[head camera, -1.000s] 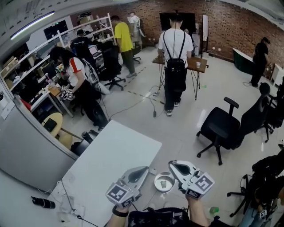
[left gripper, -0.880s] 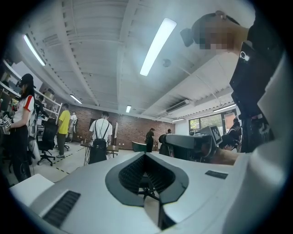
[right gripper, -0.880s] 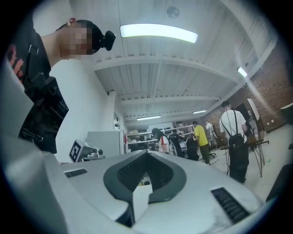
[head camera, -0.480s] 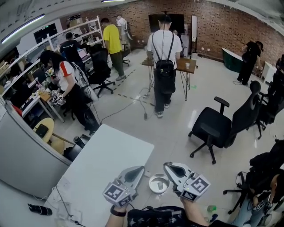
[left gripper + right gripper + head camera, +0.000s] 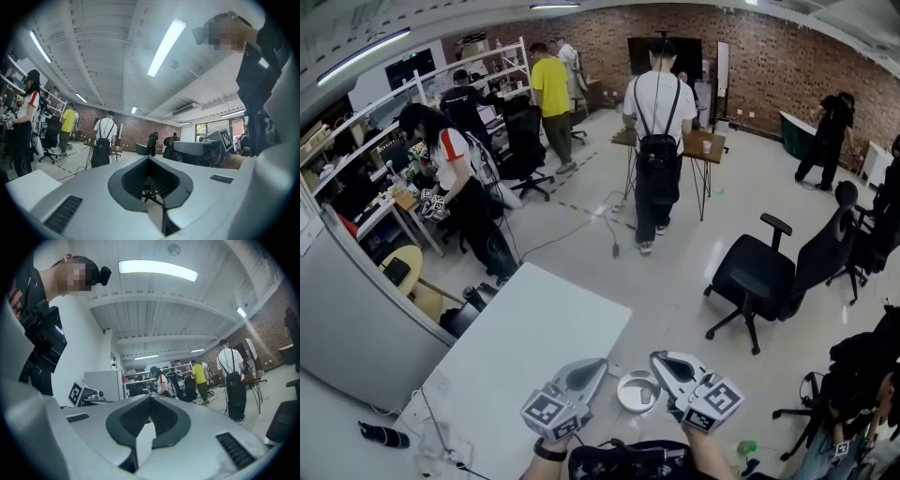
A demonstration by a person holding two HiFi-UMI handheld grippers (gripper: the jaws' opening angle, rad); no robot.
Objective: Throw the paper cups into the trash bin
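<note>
Head view: white-rimmed trash bin (image 5: 637,393) between closed, empty left tongs (image 5: 596,366) and right tongs (image 5: 660,360).

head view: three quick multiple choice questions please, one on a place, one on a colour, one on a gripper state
1. Where is the trash bin?
A) on a shelf
B) on the floor, seen between the left gripper and the right gripper
C) on a desk

2. What colour is the empty office chair?
A) red
B) white
C) black

3. What state is the right gripper in?
A) shut and empty
B) wide open
C) shut on a cup

Answers:
1 B, the bin stands on the floor tiles below both grippers.
2 C, its seat and back are black.
3 A, its jaws meet with nothing between them.
</note>
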